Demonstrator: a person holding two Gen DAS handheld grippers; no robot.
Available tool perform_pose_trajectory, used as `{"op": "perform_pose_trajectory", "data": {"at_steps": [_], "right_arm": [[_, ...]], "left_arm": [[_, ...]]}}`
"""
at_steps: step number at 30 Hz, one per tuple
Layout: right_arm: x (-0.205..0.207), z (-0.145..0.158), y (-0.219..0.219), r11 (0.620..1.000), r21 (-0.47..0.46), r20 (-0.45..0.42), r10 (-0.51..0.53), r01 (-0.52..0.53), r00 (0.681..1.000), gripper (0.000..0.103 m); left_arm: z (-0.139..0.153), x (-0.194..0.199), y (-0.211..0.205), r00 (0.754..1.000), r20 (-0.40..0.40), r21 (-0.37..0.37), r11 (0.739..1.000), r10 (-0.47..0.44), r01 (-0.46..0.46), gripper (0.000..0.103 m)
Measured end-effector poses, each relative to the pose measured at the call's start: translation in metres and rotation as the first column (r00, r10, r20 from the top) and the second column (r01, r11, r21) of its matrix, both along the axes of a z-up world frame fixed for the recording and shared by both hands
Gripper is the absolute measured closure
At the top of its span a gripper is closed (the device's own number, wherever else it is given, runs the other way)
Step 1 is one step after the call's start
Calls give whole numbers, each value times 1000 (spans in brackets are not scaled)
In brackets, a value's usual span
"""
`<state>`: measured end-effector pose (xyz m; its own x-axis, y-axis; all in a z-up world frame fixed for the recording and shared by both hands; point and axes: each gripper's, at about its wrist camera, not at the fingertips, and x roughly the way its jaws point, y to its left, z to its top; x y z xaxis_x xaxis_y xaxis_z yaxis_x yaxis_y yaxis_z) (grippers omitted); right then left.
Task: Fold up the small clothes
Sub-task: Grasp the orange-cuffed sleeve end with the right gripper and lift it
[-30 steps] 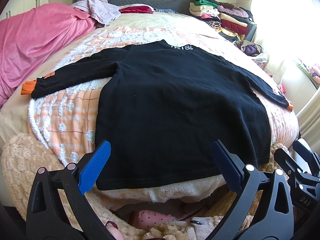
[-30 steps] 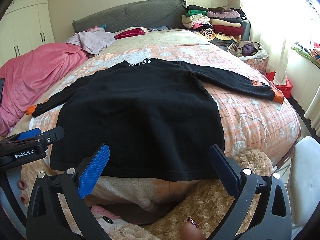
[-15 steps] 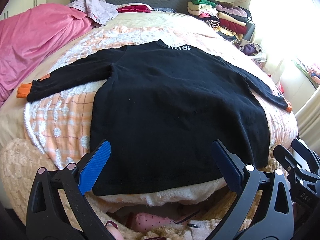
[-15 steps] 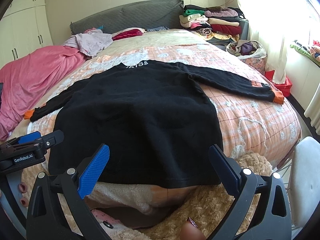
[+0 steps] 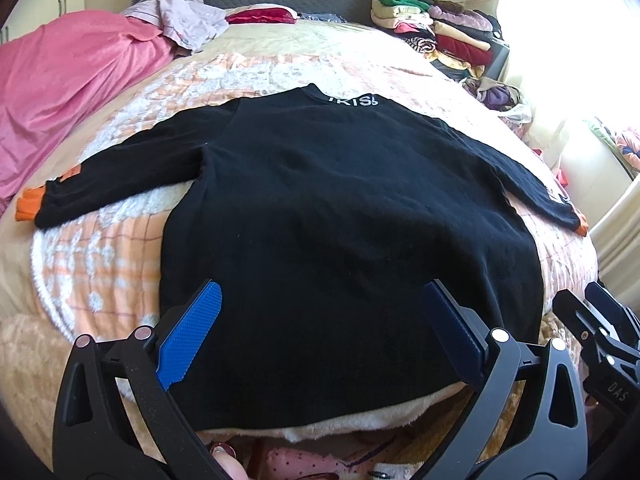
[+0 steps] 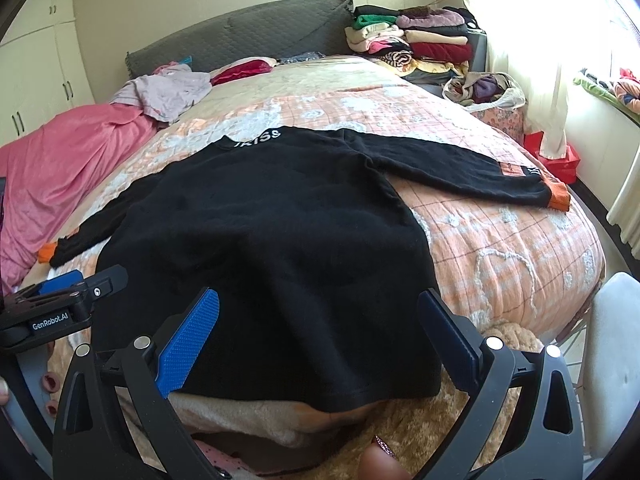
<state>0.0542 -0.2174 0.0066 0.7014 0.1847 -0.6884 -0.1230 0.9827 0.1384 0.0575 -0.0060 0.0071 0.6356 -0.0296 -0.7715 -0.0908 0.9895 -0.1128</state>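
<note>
Your black sweater [image 5: 340, 240] lies flat on the peach quilt [image 6: 500, 248], hem nearest your jaws, collar pointing away toward the headboard [image 6: 248, 36], sleeves spread sideways. Your left gripper [image 5: 320, 312] and right gripper [image 6: 318, 314] hover over the hem, jaws wide apart, holding nothing.

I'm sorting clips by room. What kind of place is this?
A bedroom, most likely: a black sweater lies spread on a quilted bed with a padded headboard, folded clothes stacked beside it.
</note>
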Motion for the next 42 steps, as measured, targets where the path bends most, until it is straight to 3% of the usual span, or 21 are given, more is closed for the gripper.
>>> {"op": "perform_pose_trajectory", "data": {"at_steps": [23,35,42], "right_arm": [[94,-15,-63,982,91,-102,-157,167,982,4],[134,-22,-136,926,118,-127,-345,359,930,4],[153,-35,-184,864,117,-162,-469,489,868,4]], "left_arm": [[6,110,-6,997,-28,-26,997,-76,76,8],[5,165,-6,993,-42,-4,994,-110,110,8],[11,190,-4,993,-35,3,994,-111,111,8]]}}
